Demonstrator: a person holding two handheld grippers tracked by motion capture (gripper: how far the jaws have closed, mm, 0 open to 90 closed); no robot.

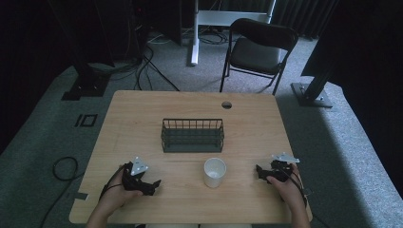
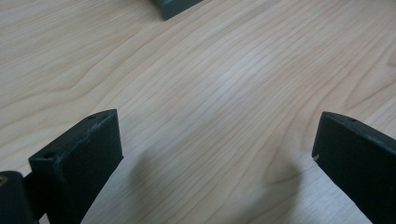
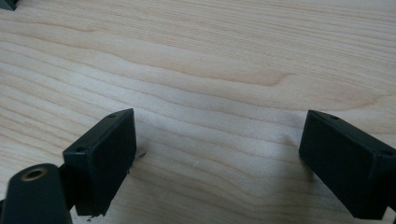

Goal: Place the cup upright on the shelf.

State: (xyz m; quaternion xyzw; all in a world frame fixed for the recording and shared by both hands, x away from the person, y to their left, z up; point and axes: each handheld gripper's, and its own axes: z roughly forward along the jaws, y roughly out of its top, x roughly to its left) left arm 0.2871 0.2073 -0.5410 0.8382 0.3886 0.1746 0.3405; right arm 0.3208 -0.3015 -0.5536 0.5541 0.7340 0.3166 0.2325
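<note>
- The high view looks forward and down from above onto the whole light wooden tabletop point(image 1: 142, 114).
- Both gripper views sit close above that same tabletop, looking along black fingers point(image 2: 79, 158).

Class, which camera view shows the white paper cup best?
The high view: the white cup stands upright and whole on the table, in front of the wire basket, between both tongs. The left and right gripper views look along open jaws at bare wood, so they tell nothing about the cup.

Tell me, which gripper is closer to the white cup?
Right, narrowly. The right gripper sits right of the white cup; the left gripper sits left of it, slightly farther.
</note>
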